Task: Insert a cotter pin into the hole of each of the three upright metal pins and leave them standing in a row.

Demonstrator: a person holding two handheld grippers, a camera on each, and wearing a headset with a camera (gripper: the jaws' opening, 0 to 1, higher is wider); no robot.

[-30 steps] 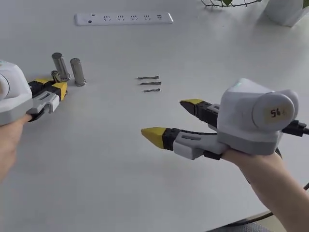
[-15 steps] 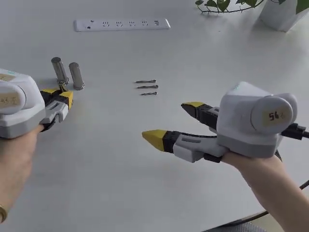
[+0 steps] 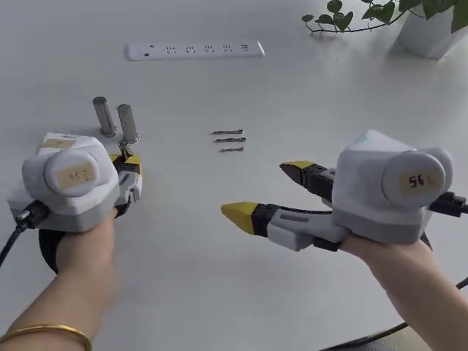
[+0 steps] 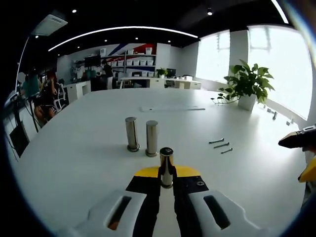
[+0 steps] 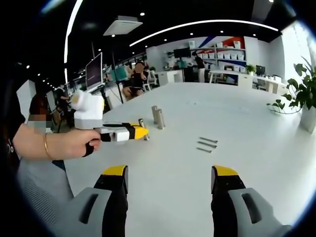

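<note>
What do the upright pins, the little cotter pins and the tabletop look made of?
Upright pins: likely polished steel, grey with bright reflections. Cotter pins: thin dull-grey metal, probably; too small to confirm. Tabletop: smooth white, slightly glossy; material unclear.

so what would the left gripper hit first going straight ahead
Most likely the nearer standing metal pin, just ahead and slightly left of the held pin in the left gripper; depth unclear.

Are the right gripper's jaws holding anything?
No, the right gripper has its jaws wide apart, with bare table between them.
</note>
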